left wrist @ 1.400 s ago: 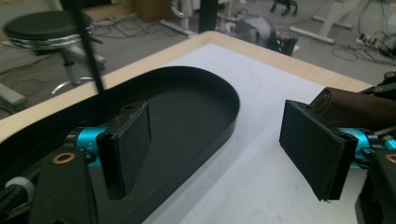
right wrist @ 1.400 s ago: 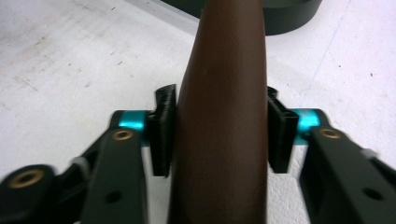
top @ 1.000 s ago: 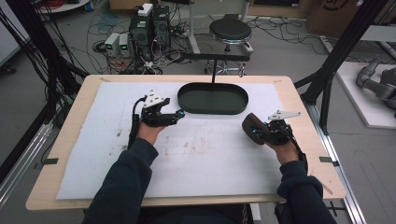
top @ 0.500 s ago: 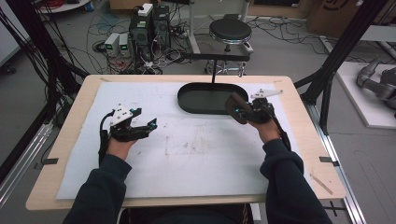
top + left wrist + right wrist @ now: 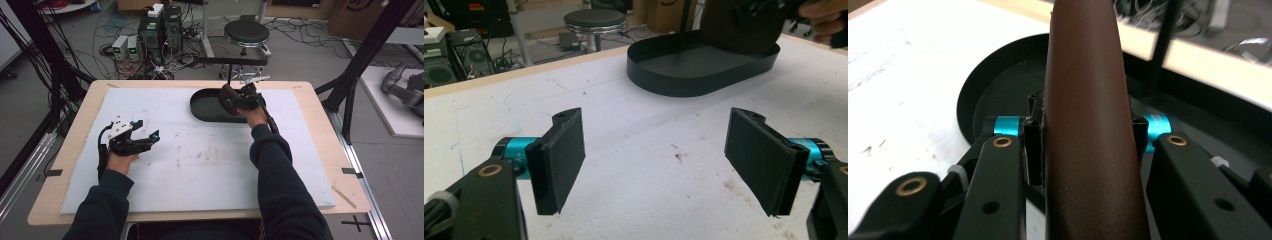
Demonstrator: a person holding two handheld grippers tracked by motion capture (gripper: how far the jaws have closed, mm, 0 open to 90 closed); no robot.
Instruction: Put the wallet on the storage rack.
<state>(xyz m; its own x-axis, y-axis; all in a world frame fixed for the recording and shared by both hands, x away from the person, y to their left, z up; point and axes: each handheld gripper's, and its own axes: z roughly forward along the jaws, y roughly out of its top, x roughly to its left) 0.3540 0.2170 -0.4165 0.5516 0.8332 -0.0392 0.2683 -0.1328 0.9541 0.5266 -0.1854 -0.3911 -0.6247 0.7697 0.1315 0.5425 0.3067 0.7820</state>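
A black oval tray [image 5: 204, 111] lies at the far middle of the white mat. My right gripper [image 5: 236, 100] is over the tray's right half, shut on a dark brown leathery pouch [image 5: 227, 99]. In the right gripper view the brown pouch [image 5: 1088, 110] stands between the pads and runs up the frame, with the tray [image 5: 993, 90] beneath it. My left gripper [image 5: 147, 137] rests low over the mat's left side, open, with nothing between its pads [image 5: 561, 155]. The left gripper view has the tray [image 5: 684, 75] ahead and the pouch [image 5: 734, 25] held above its far end.
The white mat [image 5: 200, 165] covers most of the wooden table [image 5: 320, 125]. A black stand post [image 5: 230, 70] rises just behind the tray. A round stool [image 5: 246, 32], computers and cables sit on the floor beyond the far edge.
My right gripper has carried the brown pouch from the mat's right side forward and left to above the tray. My left gripper has drawn back and left, away from the tray.
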